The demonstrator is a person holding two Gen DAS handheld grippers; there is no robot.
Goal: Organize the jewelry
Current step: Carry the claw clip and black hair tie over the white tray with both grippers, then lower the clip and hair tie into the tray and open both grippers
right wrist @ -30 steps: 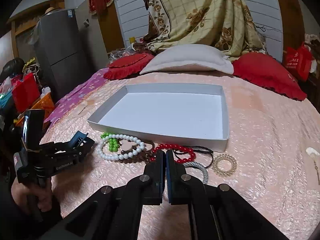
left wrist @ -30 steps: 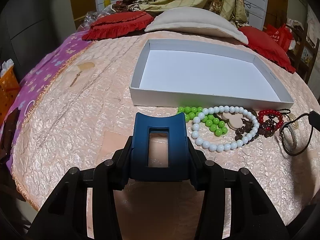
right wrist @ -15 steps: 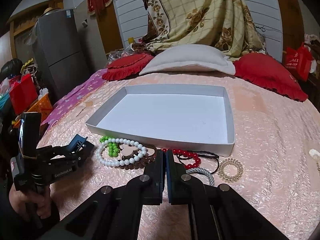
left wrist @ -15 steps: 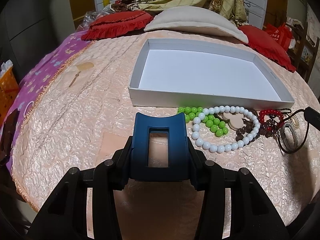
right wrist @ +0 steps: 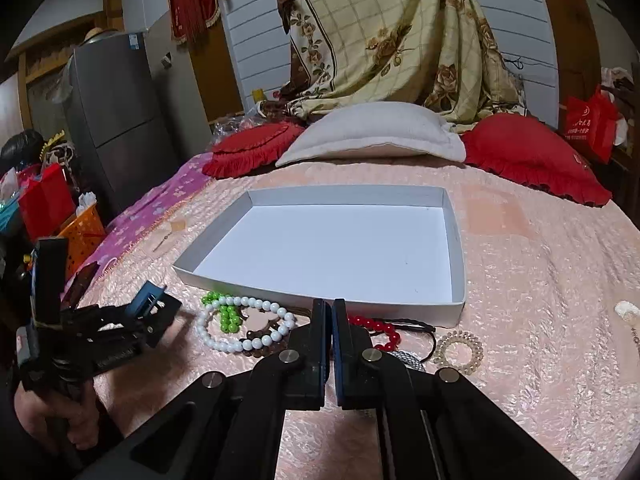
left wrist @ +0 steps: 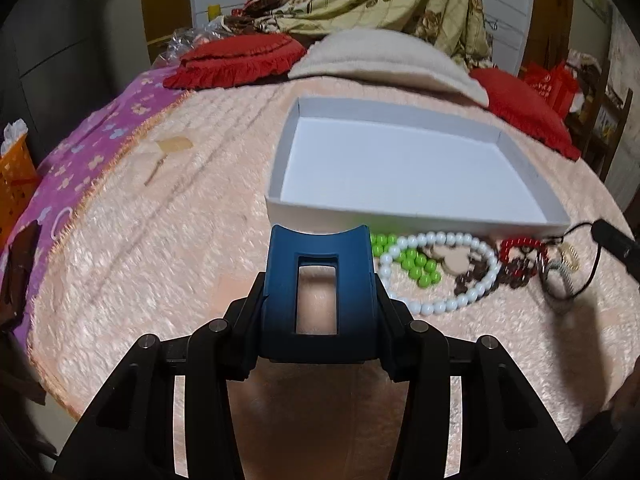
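An empty white box lies on the pink bedspread. In front of it lies a pile of jewelry: a white bead string, a green bead bracelet, a red bead bracelet, brown beads, a silver bangle and a clear coil hair tie. My left gripper is shut and empty, left of the pile. My right gripper is shut and empty, just above the pile's near side.
A beige pillow and red cushions lie behind the box. An orange basket and a fridge stand left of the bed. A small white object lies at the far right.
Both grippers have moved forward toward the jewelry pile and the box. Both stay shut. The jewelry has not moved.
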